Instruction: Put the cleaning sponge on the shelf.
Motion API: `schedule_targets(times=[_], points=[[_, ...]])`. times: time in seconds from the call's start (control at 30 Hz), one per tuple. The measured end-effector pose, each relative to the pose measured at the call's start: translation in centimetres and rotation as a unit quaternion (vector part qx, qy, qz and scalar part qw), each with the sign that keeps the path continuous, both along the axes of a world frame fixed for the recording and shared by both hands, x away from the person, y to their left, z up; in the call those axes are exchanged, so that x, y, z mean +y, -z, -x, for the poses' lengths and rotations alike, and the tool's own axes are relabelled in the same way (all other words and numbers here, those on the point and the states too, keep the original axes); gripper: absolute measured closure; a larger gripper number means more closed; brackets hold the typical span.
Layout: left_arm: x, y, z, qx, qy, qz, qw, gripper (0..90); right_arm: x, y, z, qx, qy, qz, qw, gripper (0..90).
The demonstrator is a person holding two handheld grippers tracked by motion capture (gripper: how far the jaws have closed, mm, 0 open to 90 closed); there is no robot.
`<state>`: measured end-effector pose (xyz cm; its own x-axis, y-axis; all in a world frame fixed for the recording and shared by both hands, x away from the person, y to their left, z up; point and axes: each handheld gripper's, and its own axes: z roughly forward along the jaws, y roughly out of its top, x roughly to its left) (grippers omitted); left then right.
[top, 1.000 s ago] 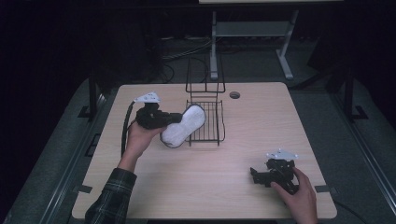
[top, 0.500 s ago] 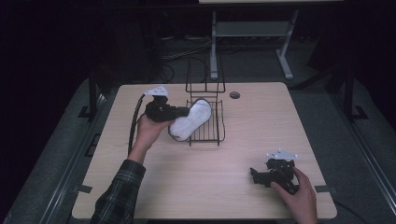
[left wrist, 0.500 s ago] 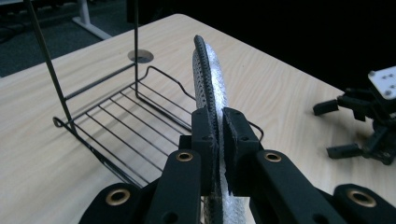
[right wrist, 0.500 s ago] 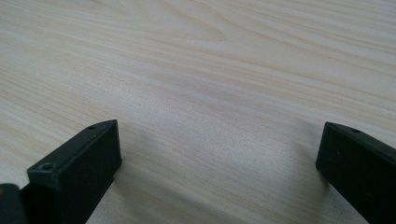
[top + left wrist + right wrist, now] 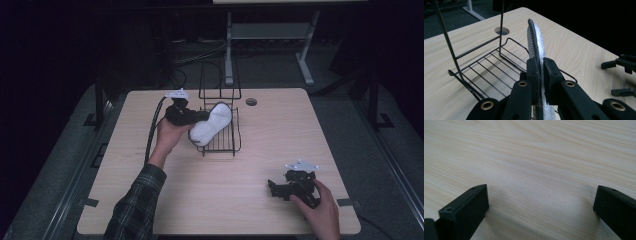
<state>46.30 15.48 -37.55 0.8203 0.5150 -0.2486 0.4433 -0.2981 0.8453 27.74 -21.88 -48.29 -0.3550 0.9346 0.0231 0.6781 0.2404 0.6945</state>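
Note:
A white shoe insole (image 5: 212, 122) with a dark rim is clamped edge-on in my left gripper (image 5: 200, 118), which is shut on it. The insole hangs tilted over the low floor of a black wire rack (image 5: 220, 145) at the table's back middle. In the left gripper view the insole (image 5: 536, 37) rises upright between the closed jaws of the left gripper (image 5: 541, 67), with the rack (image 5: 486, 65) just beyond and below. My right gripper (image 5: 274, 188) rests on the table at the front right, open, with bare wood between the jaws of the right gripper (image 5: 541, 202).
A round cable hole (image 5: 251, 101) sits in the wooden tabletop (image 5: 200, 200) behind the rack's right side. The rack has a tall wire back (image 5: 220, 80). A white desk frame (image 5: 265, 30) stands on the dark floor beyond the table.
My left gripper carried the insole away from the person and to the right, so it now hangs over the rack. The right gripper stayed put.

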Motion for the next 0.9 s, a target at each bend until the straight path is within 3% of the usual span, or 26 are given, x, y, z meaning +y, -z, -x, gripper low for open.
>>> schedule_targets(times=[0.13, 0.3, 0.57, 0.77, 0.9], points=[[-0.4, 0.4, -0.5, 0.003, -0.005, 0.006, 1.0, 83.4, 0.0, 0.0, 0.0, 0.0, 0.0, 0.0, 1.0, 0.0], [-0.8, 0.8, -1.1, 0.003, 0.0, -0.003, 1.0, 83.2, 0.0, 0.0, 0.0, 0.0, 0.0, 0.0, 1.0, 0.0], [-1.2, 1.8, -1.8, 0.01, -0.016, -0.001, 0.9998, 82.6, 0.0, 0.0, 0.0, 0.0, 0.0, 0.0, 1.0, 0.0], [-1.3, 2.6, -2.5, 0.004, -0.026, -0.025, 0.9994, 81.0, 0.0, 0.0, 0.0, 0.0, 0.0, 0.0, 1.0, 0.0], [-1.1, 3.0, -2.8, 0.003, -0.037, -0.027, 0.9989, 79.8, 0.0, 0.0, 0.0, 0.0, 0.0, 0.0, 1.0, 0.0]])
